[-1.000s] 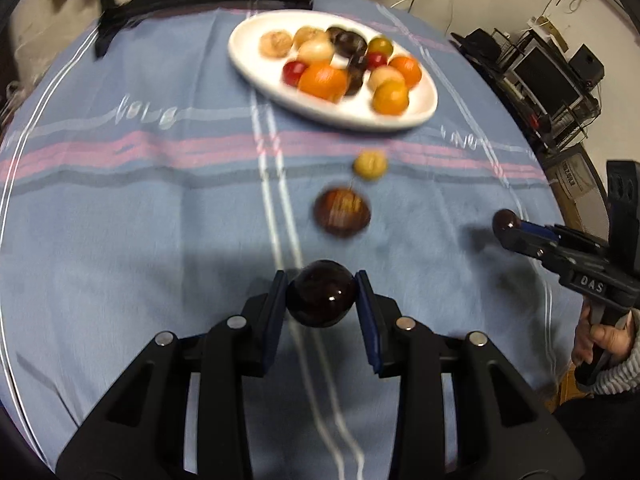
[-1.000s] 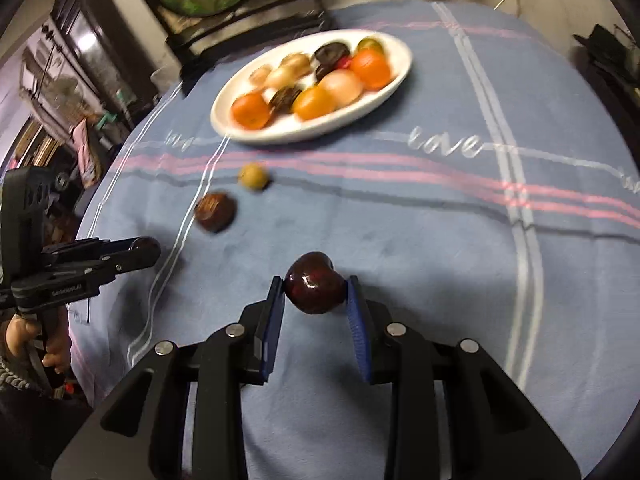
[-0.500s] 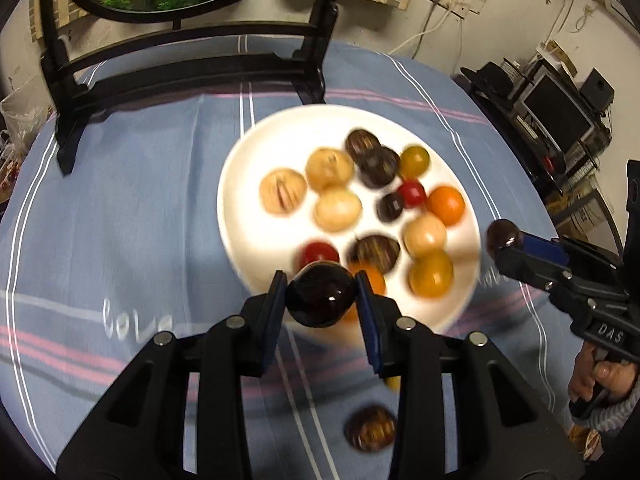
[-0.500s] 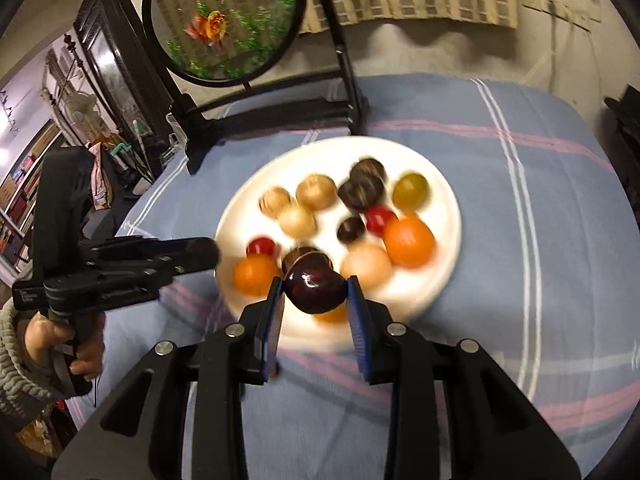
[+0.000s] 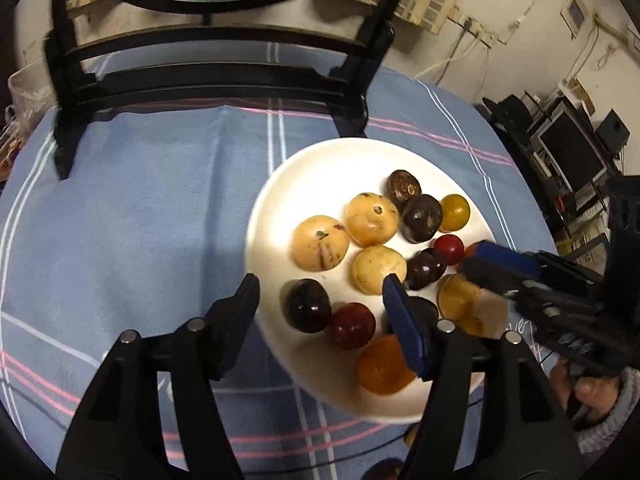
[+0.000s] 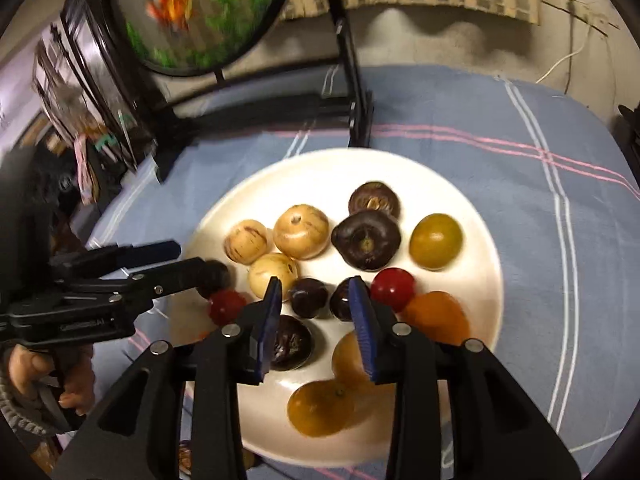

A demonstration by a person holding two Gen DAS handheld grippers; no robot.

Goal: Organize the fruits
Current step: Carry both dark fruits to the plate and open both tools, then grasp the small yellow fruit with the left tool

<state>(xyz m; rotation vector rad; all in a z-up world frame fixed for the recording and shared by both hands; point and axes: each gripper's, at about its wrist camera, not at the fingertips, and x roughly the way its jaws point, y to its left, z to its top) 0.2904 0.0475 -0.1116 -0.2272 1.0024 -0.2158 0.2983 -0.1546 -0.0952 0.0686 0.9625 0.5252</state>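
While both claws hover over the white oval plate (image 5: 280, 184) on the blue-clothed desk (image 5: 140, 220), the left claw (image 5: 320, 300) and right claw (image 6: 314, 296) are opening, released, above the dark round plums (image 5: 306, 306) lying among the other fruits.

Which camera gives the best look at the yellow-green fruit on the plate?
The right wrist view: the yellow-green fruit sits large and unobstructed near the white plate rim. In the left wrist view the same fruit is smaller, at the far side of the pile.
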